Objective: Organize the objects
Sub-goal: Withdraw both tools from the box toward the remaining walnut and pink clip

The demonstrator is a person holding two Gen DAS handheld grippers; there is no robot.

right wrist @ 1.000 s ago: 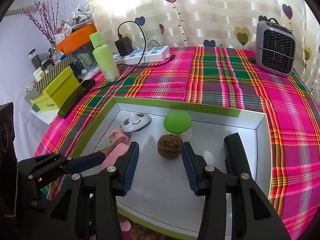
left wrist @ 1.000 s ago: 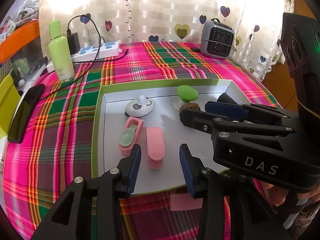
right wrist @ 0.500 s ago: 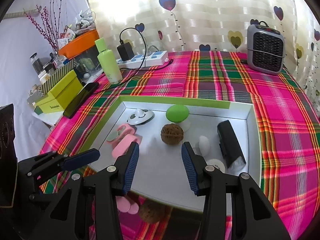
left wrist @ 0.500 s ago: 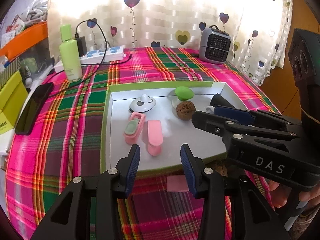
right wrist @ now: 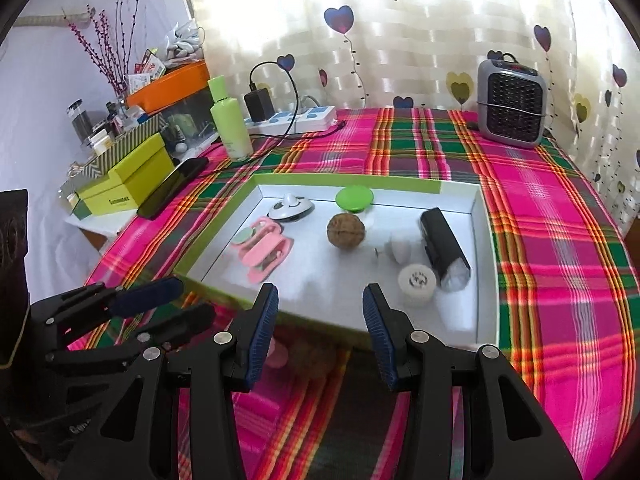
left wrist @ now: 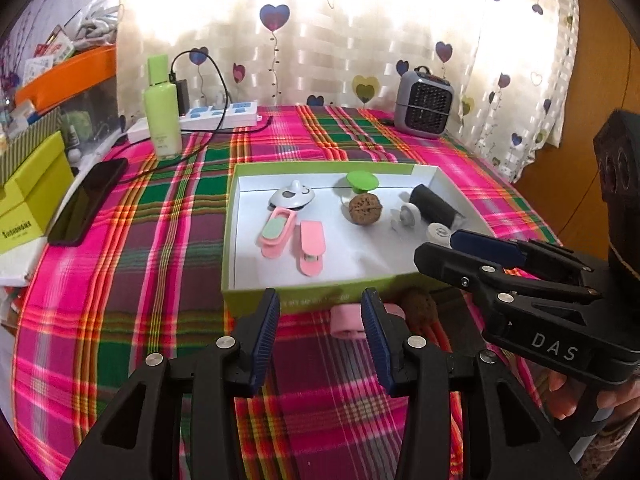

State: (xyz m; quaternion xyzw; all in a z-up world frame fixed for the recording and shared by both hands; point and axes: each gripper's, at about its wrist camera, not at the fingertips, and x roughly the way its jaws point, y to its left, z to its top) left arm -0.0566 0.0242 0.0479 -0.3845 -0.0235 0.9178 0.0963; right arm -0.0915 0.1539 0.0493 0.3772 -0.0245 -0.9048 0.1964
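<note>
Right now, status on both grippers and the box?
Left gripper open, empty. Right gripper open, empty. Green-rimmed white box holds brown walnut; pink clip outside, against its near wall.

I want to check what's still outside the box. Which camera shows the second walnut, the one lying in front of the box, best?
The left wrist view: the walnut sits lit on the tablecloth by the box front wall, partly behind a pink piece. The right wrist view shows it only as a dim brown blur in shadow.

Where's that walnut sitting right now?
The walnut lies inside the tray, near its middle, just in front of the green-topped knob and left of the black tube.
</note>
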